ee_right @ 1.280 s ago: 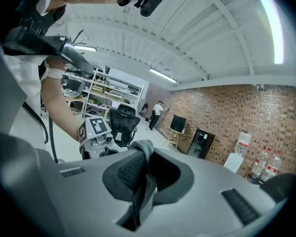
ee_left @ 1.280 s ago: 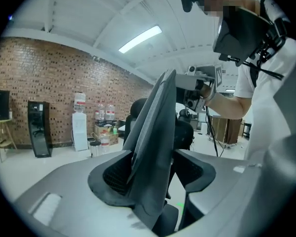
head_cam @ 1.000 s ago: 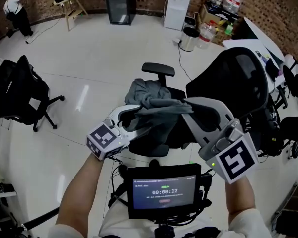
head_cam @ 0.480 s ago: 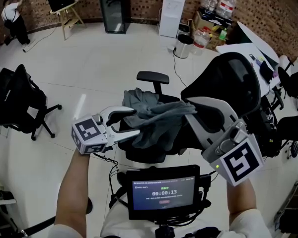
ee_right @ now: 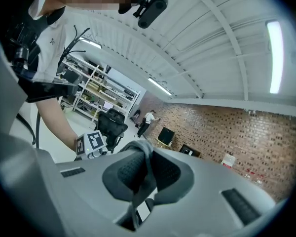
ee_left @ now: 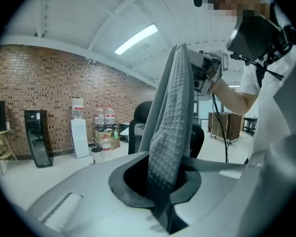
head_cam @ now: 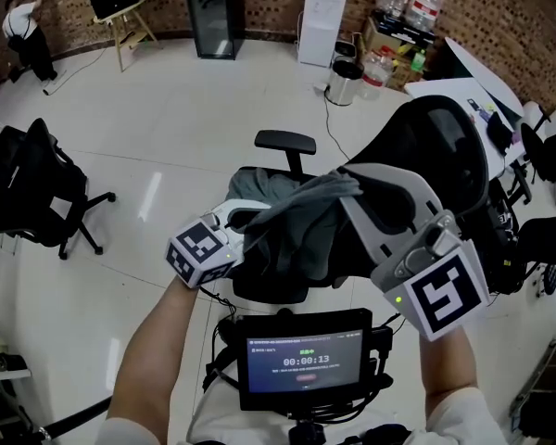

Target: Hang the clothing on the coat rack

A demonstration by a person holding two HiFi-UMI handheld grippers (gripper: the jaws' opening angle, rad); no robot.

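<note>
- Since the earlier frame, the left gripper (head_cam: 248,217) has swung in from the left towards the grey garment (head_cam: 301,221). Its jaws have just been closing and now pinch a fold of it.
- In the left gripper view, the waffle-textured garment (ee_left: 171,127) rises straight up out of the closed jaws towards the right gripper (ee_left: 205,75).
- In the right gripper view, the jaws are clamped on a thin strip of the garment (ee_right: 142,158), which runs down between the pads.
- In the head view, the garment is stretched between both grippers in the air, above a black office chair (head_cam: 271,284).
</note>
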